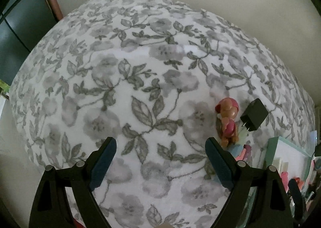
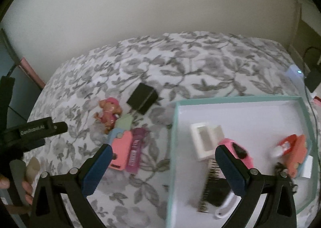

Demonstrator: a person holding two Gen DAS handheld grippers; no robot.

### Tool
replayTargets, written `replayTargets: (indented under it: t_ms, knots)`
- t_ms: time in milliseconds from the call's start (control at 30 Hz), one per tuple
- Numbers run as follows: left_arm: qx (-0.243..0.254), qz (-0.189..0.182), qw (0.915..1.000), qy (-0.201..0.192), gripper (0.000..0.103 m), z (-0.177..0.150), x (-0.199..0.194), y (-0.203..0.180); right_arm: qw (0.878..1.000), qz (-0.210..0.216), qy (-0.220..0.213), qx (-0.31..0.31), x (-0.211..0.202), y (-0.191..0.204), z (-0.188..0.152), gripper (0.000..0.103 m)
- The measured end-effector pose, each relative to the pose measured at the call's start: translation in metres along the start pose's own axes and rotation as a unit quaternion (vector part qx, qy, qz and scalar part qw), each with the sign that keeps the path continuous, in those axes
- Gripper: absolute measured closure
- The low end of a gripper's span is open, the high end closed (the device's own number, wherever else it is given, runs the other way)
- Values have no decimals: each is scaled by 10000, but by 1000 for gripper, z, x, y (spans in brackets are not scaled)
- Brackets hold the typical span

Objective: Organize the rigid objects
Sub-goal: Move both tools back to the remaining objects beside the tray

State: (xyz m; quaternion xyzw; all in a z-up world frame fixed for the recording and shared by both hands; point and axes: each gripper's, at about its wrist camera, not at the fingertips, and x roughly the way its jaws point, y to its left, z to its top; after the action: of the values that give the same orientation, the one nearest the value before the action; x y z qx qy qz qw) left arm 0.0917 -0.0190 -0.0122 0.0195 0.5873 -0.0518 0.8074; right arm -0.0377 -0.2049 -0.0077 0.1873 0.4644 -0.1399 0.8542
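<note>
Here we hold both hand-held grippers, left (image 1: pixel 160 159) and right (image 2: pixel 163 162), wide and empty (over the floral bed (image 1: pixel 140 67)).

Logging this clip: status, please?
Left gripper and right gripper open, empty. Toy dog, black charger and pink case lie outside tray. Nothing blocking.

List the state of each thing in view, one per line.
left tool: open, empty
right tool: open, empty
teal tray: partly filled
toy dog: lying on the bedspread, outside the tray
black charger: on the bedspread, prongs exposed
</note>
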Motion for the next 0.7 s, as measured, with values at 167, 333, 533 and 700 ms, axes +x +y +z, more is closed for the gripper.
replayTargets:
  t_ms: [167,333,533,700]
  knots:
    - [81,-164,9998,36,13,0,0,-6,9991,399,-29,-102,0,11,6,0]
    - [116,-227,9997,30,13,0,0,-8,9979,569,-225,202,-8,3,16,0]
    - [133,-357,9992,91,13,0,5,-11,9989,331,-28,342,2,-9,23,0]
    - [159,-602,9980,129,13,0,11,-20,9983,326,115,475,9,-19,28,0]
